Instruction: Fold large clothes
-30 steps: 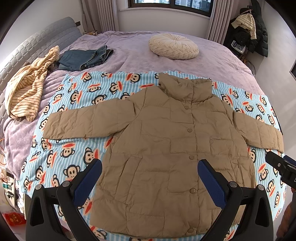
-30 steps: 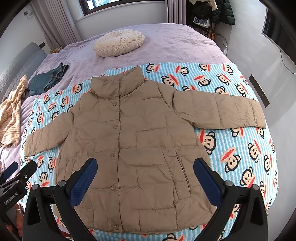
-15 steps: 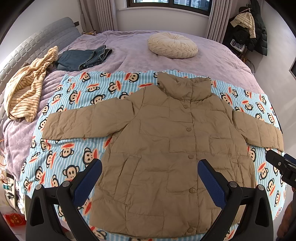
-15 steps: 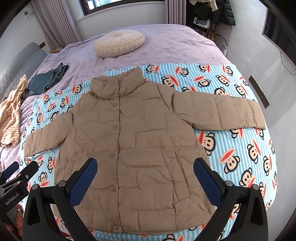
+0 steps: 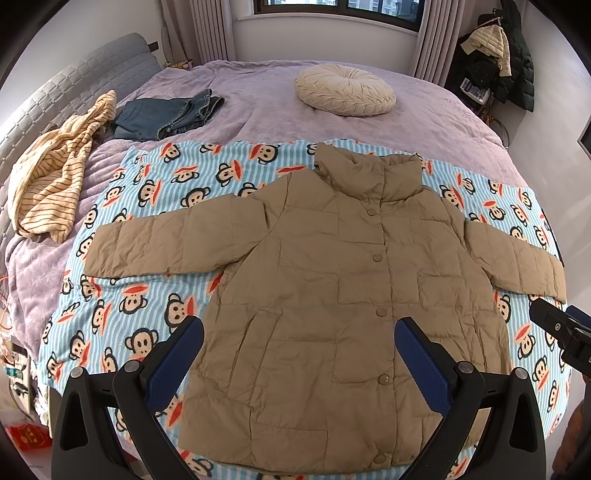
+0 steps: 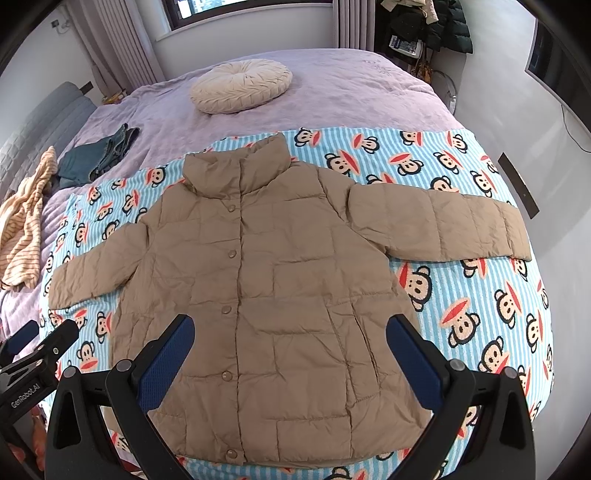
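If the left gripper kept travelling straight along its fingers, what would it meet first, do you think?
Most likely the tan jacket: the open left gripper frames its lower front panel with nothing in between, though depth is hard to judge.

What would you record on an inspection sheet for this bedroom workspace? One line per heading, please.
Surface: monkey-print blanket spread over a purple bedspread.
Job's things: tan padded jacket flat, buttoned, both sleeves out.
Clutter: folded jeans, striped garment, round cushion.
Grippers: left claw and right claw open above the hem, holding nothing.
Cables: one on the right wall.
Surroundings: window, curtains, hanging coats.
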The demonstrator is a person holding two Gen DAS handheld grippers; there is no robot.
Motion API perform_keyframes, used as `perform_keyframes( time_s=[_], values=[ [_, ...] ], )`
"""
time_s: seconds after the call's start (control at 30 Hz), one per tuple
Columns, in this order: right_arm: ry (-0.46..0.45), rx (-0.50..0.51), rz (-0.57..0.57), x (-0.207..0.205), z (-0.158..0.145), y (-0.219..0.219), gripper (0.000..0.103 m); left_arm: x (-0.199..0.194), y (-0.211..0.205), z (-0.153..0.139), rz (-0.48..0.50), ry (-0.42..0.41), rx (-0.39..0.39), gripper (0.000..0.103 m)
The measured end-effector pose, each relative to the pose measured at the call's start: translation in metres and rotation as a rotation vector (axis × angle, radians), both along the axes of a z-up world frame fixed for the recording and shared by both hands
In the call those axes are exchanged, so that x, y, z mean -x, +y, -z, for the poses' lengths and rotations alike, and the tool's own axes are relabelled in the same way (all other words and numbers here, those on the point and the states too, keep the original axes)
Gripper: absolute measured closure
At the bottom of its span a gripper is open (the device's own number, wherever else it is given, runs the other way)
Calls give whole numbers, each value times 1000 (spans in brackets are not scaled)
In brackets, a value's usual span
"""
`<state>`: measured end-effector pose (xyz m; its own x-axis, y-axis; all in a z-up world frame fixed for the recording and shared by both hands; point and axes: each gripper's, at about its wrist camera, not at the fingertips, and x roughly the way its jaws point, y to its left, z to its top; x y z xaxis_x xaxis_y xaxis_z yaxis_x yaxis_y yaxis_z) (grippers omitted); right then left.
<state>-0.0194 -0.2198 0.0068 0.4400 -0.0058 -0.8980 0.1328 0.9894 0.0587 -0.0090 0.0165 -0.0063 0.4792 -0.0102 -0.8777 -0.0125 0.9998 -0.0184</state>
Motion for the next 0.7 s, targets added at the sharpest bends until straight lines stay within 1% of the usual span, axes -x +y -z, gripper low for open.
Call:
perform_keyframes(
  time_s=[0.7],
  values=[
    [0,2,-1,0,-1,2,0,-1,0,-1,2,2,1,0]
  ],
)
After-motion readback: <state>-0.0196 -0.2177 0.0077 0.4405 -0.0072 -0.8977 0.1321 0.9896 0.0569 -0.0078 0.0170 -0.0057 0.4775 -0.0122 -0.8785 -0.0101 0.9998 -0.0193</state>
